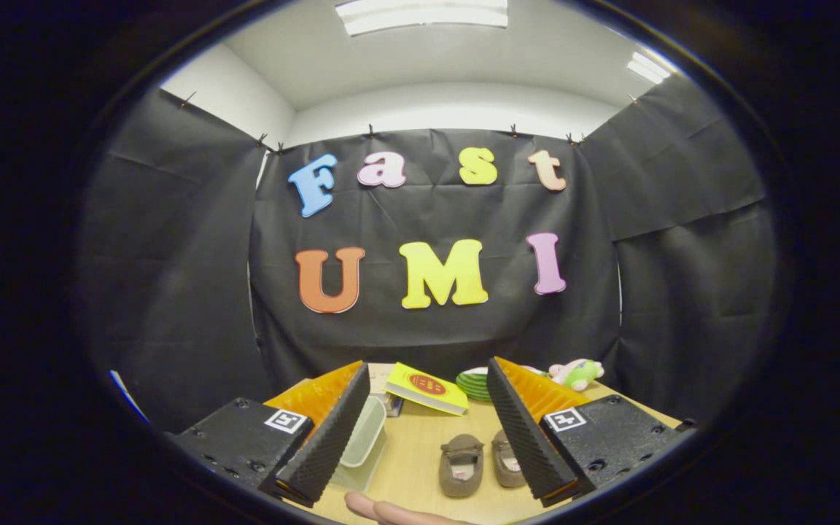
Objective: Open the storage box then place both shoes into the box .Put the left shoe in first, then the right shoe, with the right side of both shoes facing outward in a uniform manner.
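Observation:
Two small brown shoes stand side by side on the wooden table (420, 445), toes toward me. The left one (461, 464) lies between my fingers; the right one (507, 459) is partly hidden behind my right finger (526, 430). A clear plastic storage box (363, 437) with its lid on lies beside my left finger (325, 437), partly covered by it. My gripper (427, 437) is open, held above the table with nothing between its fingers.
Beyond the fingers lie a yellow book (427, 388), a green striped plate (472, 383) and a pink and green plush toy (574, 373) near the table's back edge. A person's hand (391, 510) rests at the near edge of the table.

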